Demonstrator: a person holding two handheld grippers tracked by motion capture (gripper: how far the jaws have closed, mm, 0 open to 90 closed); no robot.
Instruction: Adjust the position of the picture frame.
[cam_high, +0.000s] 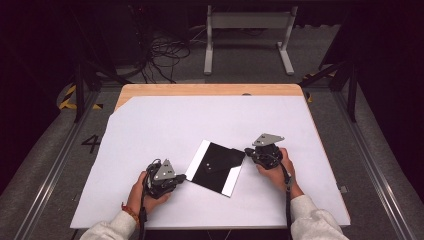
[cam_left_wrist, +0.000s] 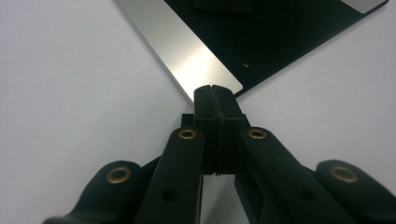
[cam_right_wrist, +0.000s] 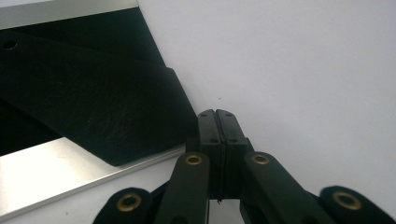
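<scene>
Where the high view looks down on the white table (cam_high: 165, 120), one black panel (cam_high: 216, 168) with two silver edge strips lies between two grippers: left gripper (cam_high: 181, 177) and right gripper (cam_high: 248, 151), one at each corner. Left gripper view: jaws pressed together, empty, tips at one silver strip (cam_left_wrist: 182, 56). Right gripper view: jaws likewise pressed together, empty, beside one black flap (cam_right_wrist: 98, 107).

Flat black square panel (cam_high: 216, 167), silver strips along two opposite edges, lying skewed on white table sheet (cam_high: 165, 125).
</scene>
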